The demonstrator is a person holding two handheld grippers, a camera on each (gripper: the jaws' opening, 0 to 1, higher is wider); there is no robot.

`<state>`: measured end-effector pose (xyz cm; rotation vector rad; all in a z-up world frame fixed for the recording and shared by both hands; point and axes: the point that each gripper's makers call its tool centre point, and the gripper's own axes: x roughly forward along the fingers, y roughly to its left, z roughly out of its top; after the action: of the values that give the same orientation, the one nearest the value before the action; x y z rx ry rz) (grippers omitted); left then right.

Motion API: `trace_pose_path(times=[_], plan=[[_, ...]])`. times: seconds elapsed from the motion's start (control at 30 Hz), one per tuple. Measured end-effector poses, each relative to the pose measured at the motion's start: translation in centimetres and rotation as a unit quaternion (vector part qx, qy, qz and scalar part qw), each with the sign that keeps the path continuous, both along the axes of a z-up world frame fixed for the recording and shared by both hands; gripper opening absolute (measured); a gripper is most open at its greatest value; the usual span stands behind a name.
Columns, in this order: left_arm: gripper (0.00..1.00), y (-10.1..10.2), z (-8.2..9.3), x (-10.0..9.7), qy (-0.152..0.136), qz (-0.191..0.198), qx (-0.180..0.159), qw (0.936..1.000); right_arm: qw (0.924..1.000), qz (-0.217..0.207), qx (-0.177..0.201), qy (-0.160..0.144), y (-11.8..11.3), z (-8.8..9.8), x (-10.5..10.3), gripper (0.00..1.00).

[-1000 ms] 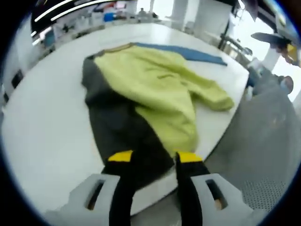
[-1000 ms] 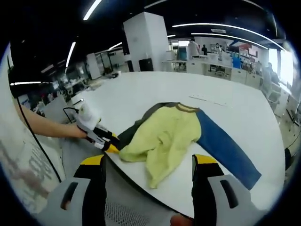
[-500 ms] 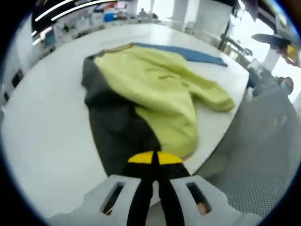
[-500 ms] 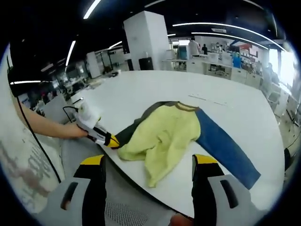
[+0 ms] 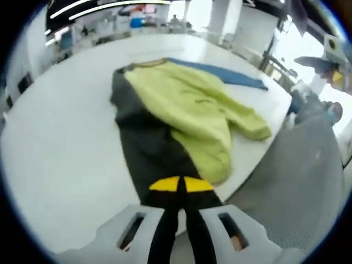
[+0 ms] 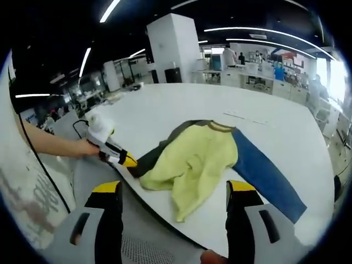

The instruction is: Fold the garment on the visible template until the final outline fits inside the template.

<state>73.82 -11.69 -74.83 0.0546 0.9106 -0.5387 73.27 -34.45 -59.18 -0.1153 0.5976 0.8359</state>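
Garment: I saw the yellow-green, dark grey and blue sweatshirt (image 5: 181,110) lying crumpled on the white round table (image 5: 60,143).
Left gripper (image 5: 180,185): clenched on its grey sleeve end.
Right gripper (image 6: 173,190): jaws apart, holding nothing.

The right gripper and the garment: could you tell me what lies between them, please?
In the right gripper view, the open right gripper faces the garment across the table's near edge; nothing else lies between, and its fingers hang off the table.
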Motion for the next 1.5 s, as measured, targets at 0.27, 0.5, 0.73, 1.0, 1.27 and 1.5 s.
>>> trace_pose_path(times=[0.27,0.5,0.73,1.0,1.27,1.5], plan=[[0.52,-1.4,-2.0,-1.0,0.039,-0.004,0.043,0.9983,1.0000,-0.002,-0.002,0.001,-0.2,-0.1,0.0,0.77],[0.38,-1.2,-3.0,-0.6,0.034,-0.026,0.089,0.9951,1.0000,-0.005,-0.005,0.000,-0.5,-0.1,0.1,0.76],[0.17,-0.6,-3.1,-0.4,0.032,-0.032,0.104,0.9936,1.0000,-0.004,-0.008,0.003,-0.7,-0.4,0.1,0.76],[0.00,-1.1,-3.1,-0.8,0.013,-0.063,0.112,0.9917,0.9999,-0.006,-0.008,0.002,-0.8,-0.3,0.4,0.76],[0.00,-0.5,-2.2,-0.5,0.017,-0.035,0.082,0.9959,0.9999,-0.007,-0.007,0.002,-0.8,-0.3,0.5,0.76],[0.00,1.4,-0.5,0.3,-0.002,-0.016,0.083,0.9965,1.0000,-0.002,-0.007,0.005,-0.5,-0.5,0.4,0.76]])
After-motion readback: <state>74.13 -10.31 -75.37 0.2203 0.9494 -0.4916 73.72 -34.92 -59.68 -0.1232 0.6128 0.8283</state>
